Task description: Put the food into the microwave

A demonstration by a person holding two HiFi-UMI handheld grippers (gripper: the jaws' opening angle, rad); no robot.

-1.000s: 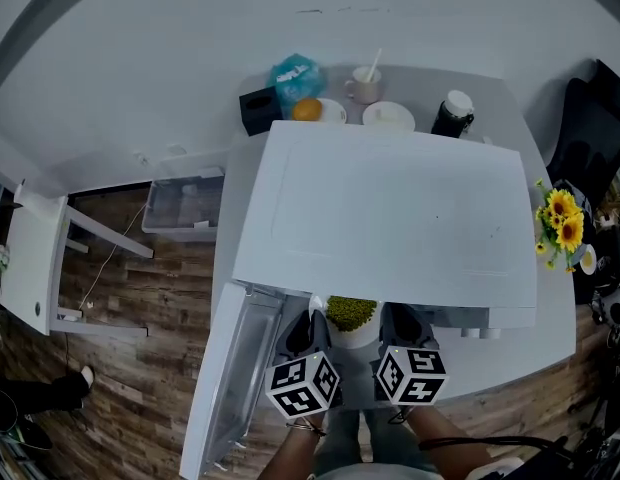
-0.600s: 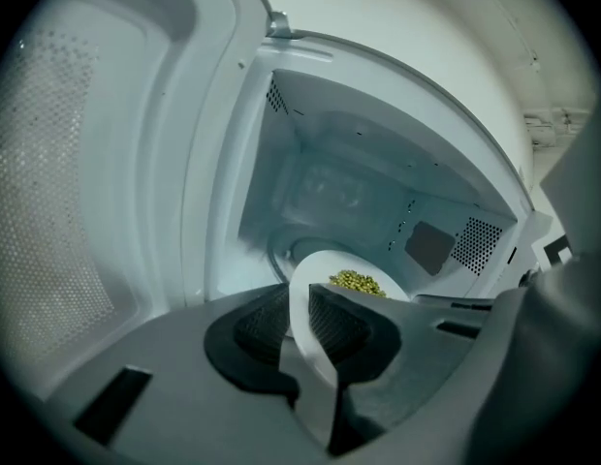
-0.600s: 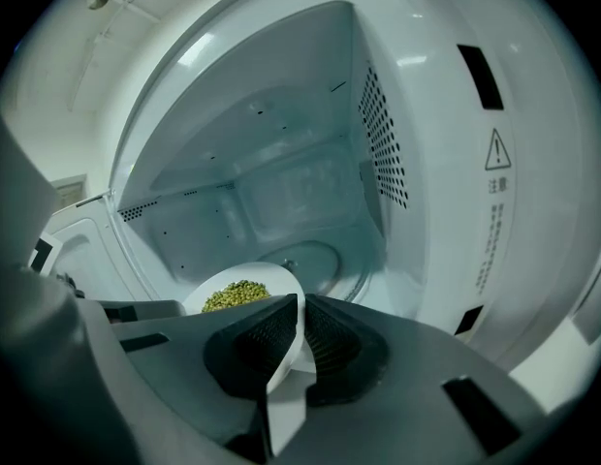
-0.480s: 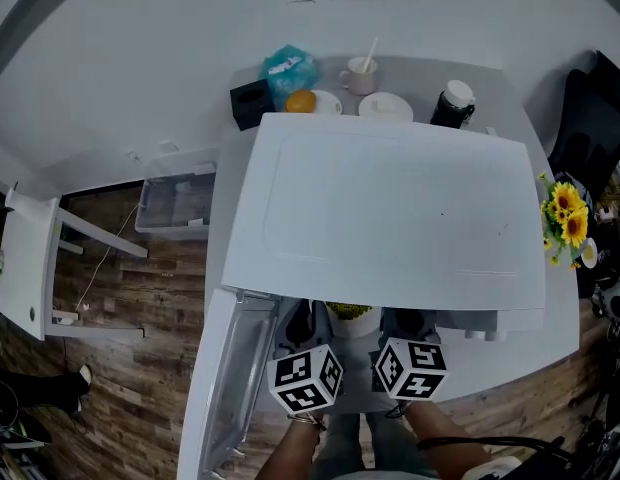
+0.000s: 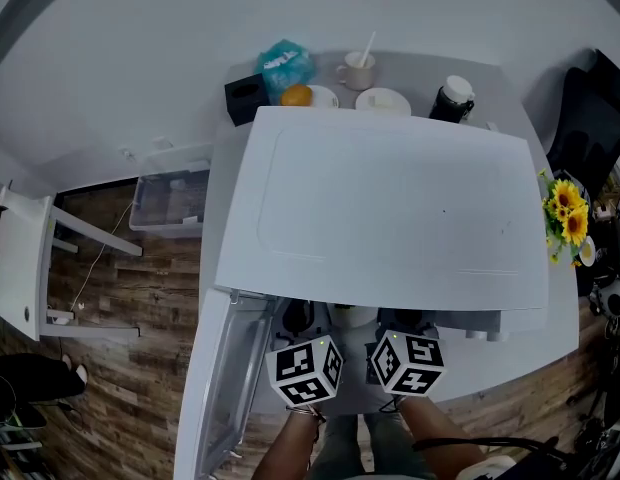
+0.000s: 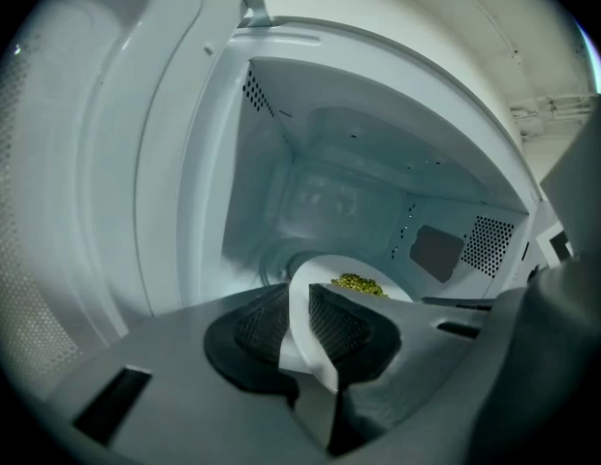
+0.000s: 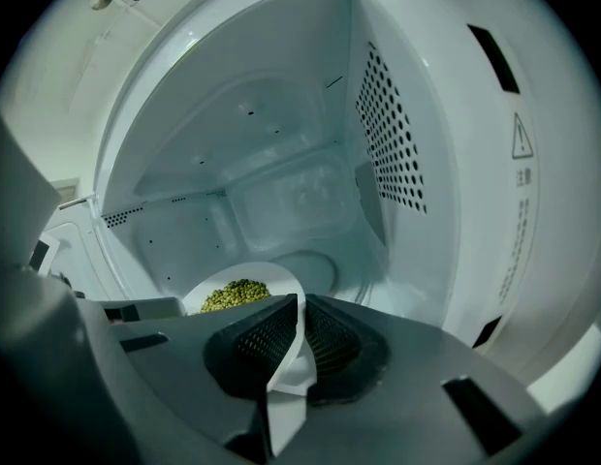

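Note:
A white plate (image 6: 325,284) with green peas (image 6: 357,283) on it hangs level in the mouth of the white microwave (image 5: 390,208), whose door (image 5: 225,388) stands open to the left. My left gripper (image 6: 300,323) is shut on the plate's left rim. My right gripper (image 7: 299,342) is shut on its right rim, with the peas (image 7: 235,294) just beyond the jaws. The glass turntable (image 7: 305,264) lies further in. In the head view both grippers (image 5: 298,320) (image 5: 405,320) reach under the microwave's top, and only a sliver of the plate (image 5: 352,316) shows.
Behind the microwave stand a black tissue box (image 5: 246,98), a teal bag (image 5: 283,65), an orange (image 5: 296,95), a cup with a spoon (image 5: 358,70), a white dish (image 5: 382,100) and a dark jar (image 5: 453,103). Sunflowers (image 5: 563,218) stand at the right. A clear bin (image 5: 170,200) sits on the floor.
Both grippers have carried the plate forward into the microwave. The peas, plain in the head view a second ago, are now hidden under the microwave's top.

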